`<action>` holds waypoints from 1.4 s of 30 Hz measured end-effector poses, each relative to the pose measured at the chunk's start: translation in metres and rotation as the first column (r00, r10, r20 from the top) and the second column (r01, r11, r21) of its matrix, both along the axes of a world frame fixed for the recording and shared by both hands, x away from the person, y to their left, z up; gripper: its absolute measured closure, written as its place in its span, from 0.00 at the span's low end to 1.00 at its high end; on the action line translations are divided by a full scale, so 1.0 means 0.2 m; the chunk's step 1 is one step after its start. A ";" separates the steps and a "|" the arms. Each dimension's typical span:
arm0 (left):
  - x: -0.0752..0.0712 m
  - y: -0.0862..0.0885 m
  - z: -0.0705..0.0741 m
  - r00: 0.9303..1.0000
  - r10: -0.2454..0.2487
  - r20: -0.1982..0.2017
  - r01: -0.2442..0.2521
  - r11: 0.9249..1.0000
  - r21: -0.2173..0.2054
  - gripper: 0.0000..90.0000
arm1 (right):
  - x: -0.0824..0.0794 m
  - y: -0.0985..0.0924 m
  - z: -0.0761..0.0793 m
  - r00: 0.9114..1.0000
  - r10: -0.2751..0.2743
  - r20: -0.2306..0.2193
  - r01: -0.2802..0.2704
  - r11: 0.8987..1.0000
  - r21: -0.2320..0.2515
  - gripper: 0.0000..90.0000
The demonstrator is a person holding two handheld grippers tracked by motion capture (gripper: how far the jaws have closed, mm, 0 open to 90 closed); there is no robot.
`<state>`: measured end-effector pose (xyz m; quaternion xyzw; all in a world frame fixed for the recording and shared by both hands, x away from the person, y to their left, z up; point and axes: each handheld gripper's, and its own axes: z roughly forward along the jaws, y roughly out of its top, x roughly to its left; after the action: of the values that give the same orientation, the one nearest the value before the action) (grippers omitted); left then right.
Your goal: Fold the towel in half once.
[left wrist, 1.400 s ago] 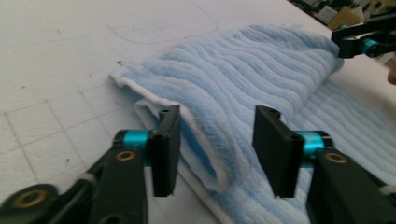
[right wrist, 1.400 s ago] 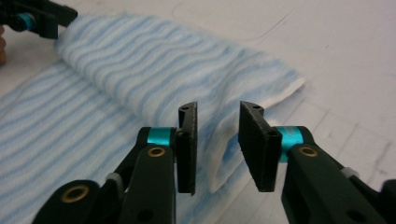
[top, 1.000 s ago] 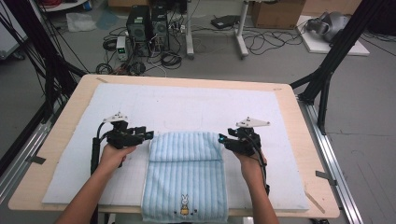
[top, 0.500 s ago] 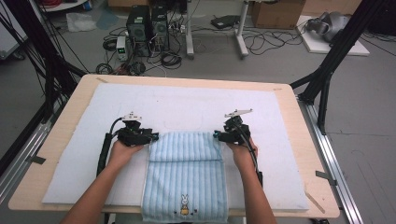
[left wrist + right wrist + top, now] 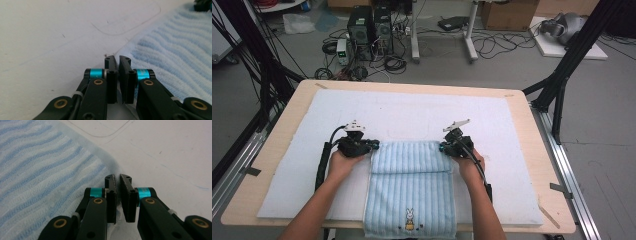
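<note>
A light blue striped towel [image 5: 411, 192] lies in the lower middle of the high view, on the white mat [image 5: 412, 112] that covers the wooden table [image 5: 542, 165]. Its far part is folded back over itself, so a fold edge runs across it, and its near end with a small rabbit picture [image 5: 410, 220] hangs at the table's front edge.

The left gripper [image 5: 373, 145] is at the towel's upper left corner, a little left of the frame centre. In the left gripper view its 2 jaws have just been closing and now stand almost together, and the towel's edge [image 5: 130, 48] goes in between them, so it grips this corner.

The right gripper [image 5: 443, 147] is at the upper right corner of the towel. In the right gripper view its jaws have also just been closing, and the towel corner [image 5: 113, 167] is pinched between them.

Both hands [image 5: 343, 162] rest low on the mat, at the 2 sides of the towel.
</note>
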<state>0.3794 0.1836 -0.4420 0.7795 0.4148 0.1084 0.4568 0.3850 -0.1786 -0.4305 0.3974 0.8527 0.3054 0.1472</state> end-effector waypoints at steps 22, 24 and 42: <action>-0.22 0.11 0.25 0.994 -0.082 0.066 0.095 0.968 -0.233 0.94 | -0.33 -0.18 0.28 0.985 0.041 0.169 -0.085 0.962 0.261 0.93; -0.26 0.11 0.24 0.993 -0.096 0.063 0.109 0.966 -0.236 0.94 | -0.37 -0.18 0.27 0.985 0.047 0.168 -0.091 0.959 0.270 0.93; -0.51 0.14 0.07 0.975 -0.220 0.036 0.221 0.941 -0.255 0.93 | -0.65 -0.25 0.11 0.988 0.121 0.095 -0.146 0.936 0.320 0.93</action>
<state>0.2771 0.2125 -0.4273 0.7547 0.3338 0.0048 0.5648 0.2554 -0.2280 -0.4091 0.3458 0.8093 0.4662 0.0899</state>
